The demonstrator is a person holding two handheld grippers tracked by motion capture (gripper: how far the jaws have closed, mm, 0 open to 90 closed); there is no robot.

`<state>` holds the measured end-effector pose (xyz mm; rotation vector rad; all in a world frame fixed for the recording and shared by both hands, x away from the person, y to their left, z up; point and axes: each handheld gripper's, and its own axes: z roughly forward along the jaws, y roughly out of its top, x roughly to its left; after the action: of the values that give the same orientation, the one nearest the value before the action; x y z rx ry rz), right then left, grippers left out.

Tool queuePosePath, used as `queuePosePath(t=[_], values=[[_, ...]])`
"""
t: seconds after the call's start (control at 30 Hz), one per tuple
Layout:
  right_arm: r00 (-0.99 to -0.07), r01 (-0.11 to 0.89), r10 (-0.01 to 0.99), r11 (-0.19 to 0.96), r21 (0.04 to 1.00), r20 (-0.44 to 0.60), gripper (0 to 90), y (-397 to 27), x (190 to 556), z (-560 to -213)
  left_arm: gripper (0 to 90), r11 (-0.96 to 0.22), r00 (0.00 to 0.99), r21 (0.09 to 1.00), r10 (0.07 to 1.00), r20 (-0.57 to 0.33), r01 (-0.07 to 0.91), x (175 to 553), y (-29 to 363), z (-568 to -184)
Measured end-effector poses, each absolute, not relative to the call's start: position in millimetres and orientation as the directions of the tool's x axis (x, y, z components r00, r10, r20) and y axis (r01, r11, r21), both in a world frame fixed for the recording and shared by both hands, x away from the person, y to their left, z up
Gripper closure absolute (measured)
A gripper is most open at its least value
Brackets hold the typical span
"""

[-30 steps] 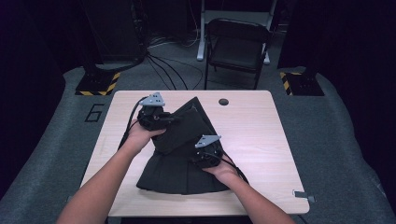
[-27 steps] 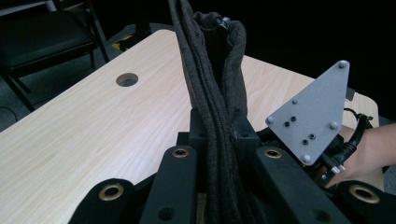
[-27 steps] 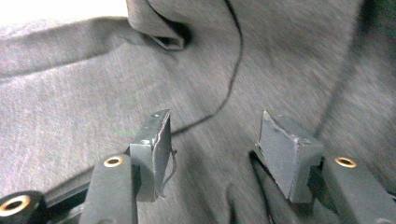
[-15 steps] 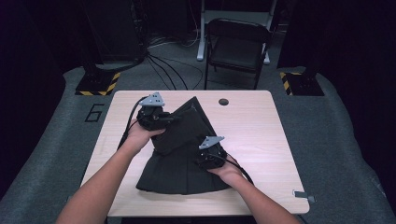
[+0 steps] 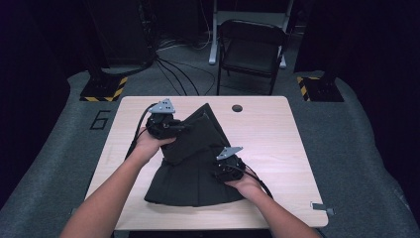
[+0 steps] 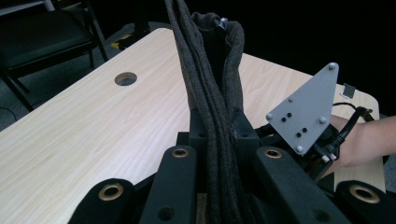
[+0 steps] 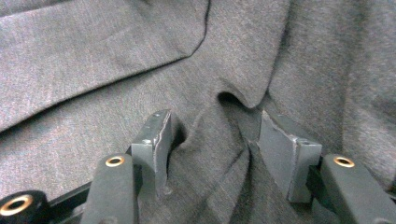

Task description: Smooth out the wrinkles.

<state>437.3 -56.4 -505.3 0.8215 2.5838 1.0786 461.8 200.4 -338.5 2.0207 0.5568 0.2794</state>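
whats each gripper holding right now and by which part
The left gripper is shut on a bunched fold at the edge of the dark cloth. The right gripper presses into the cloth's surface, jaws apart, gripping nothing.

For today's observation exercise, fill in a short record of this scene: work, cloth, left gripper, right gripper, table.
work: folding a dark garment
cloth: dark grey, partly folded, lying on the table
left gripper: shut on a thick folded edge of the garment, lifting it
right gripper: jaws apart, pressed into the garment, a fold of cloth bunched between them
table: light wood, round hole near the far edge
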Motion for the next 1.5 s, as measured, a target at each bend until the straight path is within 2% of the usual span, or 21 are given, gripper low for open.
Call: queuePosePath(t=[0.23, 0.27, 0.33, 0.4, 0.53, 0.67, 0.83, 0.9, 1.07, 1.3, 1.5], values=[[-0.803, 0.417, 0.596, 0.540, 0.731, 0.018, 44.9, -60.3, 432.2, -496.0, 82.5, -0.406, 0.867, 0.873, 0.496, -0.037, 0.269, 461.8, 202.8, -339.0], [-0.801, 0.412, 0.598, 0.537, 0.736, 0.011, 46.8, -60.6, 431.1, -494.0, 82.5, -0.407, 0.868, 0.874, 0.495, -0.034, 0.267, 462.0, 202.9, -339.1], [-0.816, 0.386, 0.578, 0.538, 0.749, 0.005, 61.1, -61.0, 429.2, -491.4, 82.5, -0.406, 0.868, 0.874, 0.496, -0.037, 0.269, 461.6, 202.4, -339.7], [-0.825, 0.370, 0.565, 0.568, 0.735, -0.022, 70.6, -59.8, 427.5, -491.7, 82.5, -0.408, 0.868, 0.872, 0.494, -0.038, 0.270, 461.2, 202.1, -339.8], [-0.836, 0.365, 0.547, 0.612, 0.701, -0.041, 78.0, -59.4, 426.2, -497.3, 82.5, -0.406, 0.867, 0.873, 0.497, -0.037, 0.270, 460.7, 202.0, -340.0], [-0.833, 0.376, 0.552, 0.623, 0.686, -0.044, 80.1, -61.6, 424.2, -500.2, 82.5, -0.406, 0.869, 0.872, 0.494, -0.041, 0.272, 460.7, 202.7, -340.3], [-0.817, 0.423, 0.577, 0.615, 0.665, -0.014, 79.9, -65.1, 425.3, -507.5, 82.5, -0.403, 0.866, 0.875, 0.499, -0.037, 0.269, 460.0, 202.5, -340.6], [-0.803, 0.461, 0.595, 0.591, 0.662, 0.029, 78.3, -67.2, 427.0, -507.8, 82.6, -0.405, 0.865, 0.874, 0.501, -0.034, 0.269, 459.6, 202.7, -340.2], [-0.785, 0.501, 0.615, 0.559, 0.661, 0.075, 67.3, -73.9, 429.0, -508.5, 82.5, -0.410, 0.870, 0.872, 0.492, -0.036, 0.268, 458.6, 202.2, -340.5], [-0.784, 0.479, 0.621, 0.574, 0.664, 0.029, 57.2, -76.8, 426.9, -507.9, 82.6, -0.408, 0.875, 0.875, 0.482, -0.037, 0.262, 455.0, 199.7, -342.3], [-0.768, 0.503, 0.638, 0.541, 0.675, 0.061, 49.8, -79.8, 425.9, -503.7, 82.5, -0.421, 0.881, 0.872, 0.472, -0.025, 0.250, 452.9, 199.5, -341.9]])
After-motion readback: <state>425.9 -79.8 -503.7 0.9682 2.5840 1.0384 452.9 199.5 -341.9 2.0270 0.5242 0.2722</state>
